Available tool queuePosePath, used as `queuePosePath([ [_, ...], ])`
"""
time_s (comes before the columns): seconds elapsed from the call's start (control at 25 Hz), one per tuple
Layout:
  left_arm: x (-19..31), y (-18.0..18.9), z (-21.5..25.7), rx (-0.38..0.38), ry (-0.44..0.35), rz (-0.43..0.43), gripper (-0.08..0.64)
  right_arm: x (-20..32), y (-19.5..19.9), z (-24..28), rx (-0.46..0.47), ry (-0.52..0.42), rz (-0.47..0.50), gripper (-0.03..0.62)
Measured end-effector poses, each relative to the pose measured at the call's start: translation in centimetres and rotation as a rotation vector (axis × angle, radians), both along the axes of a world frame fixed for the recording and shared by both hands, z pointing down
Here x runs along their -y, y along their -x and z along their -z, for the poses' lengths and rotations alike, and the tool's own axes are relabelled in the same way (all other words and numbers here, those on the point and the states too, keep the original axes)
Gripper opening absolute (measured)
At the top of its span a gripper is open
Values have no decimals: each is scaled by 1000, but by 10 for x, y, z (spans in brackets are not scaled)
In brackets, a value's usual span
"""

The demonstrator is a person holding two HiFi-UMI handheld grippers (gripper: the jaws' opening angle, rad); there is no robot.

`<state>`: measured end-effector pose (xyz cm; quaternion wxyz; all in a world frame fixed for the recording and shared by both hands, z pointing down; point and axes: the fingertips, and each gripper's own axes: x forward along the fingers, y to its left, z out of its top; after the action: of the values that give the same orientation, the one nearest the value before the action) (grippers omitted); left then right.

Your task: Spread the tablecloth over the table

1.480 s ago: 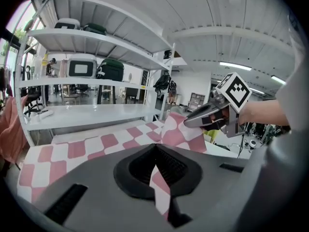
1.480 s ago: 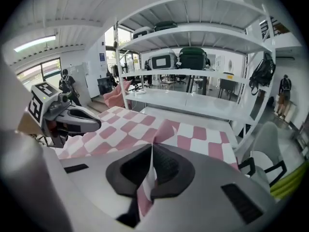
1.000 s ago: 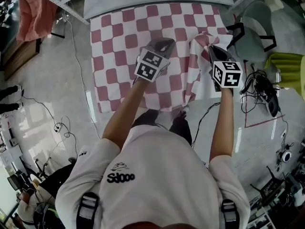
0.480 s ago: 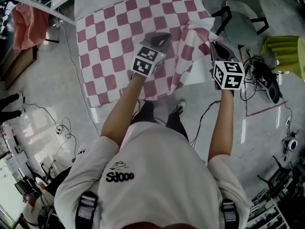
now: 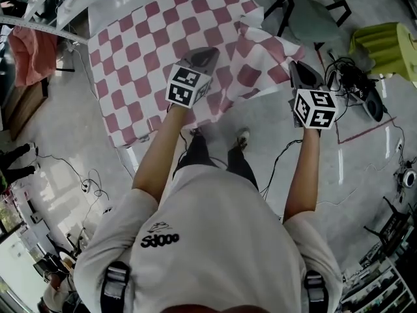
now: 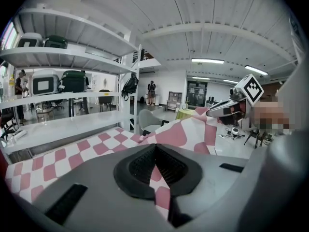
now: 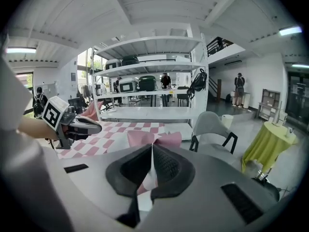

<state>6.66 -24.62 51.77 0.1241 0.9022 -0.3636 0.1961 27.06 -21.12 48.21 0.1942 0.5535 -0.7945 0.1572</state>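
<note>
Head view looks steeply down; both gripper views, close along their jaws, share the tablecloth (image 5: 150, 51)

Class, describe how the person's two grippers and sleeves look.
The left gripper and right gripper are grey with black ribbed pads. Each carries a white cube with black square markers. The person wears a white short-sleeved T-shirt.

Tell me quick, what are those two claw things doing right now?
Left gripper: shut on the tablecloth.
Right gripper: shut on the same tablecloth.
</note>
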Motion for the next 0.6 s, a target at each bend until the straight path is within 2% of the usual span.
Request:
queuePosePath([
  [0.32,-23,-48,-5,1,0,-52,25,-62,-57,-22,21,41,-91,25],
  [0.6,-48,-92,-23,15,28,-123,25,-123,-108,-61,33,121,-204,25],
])
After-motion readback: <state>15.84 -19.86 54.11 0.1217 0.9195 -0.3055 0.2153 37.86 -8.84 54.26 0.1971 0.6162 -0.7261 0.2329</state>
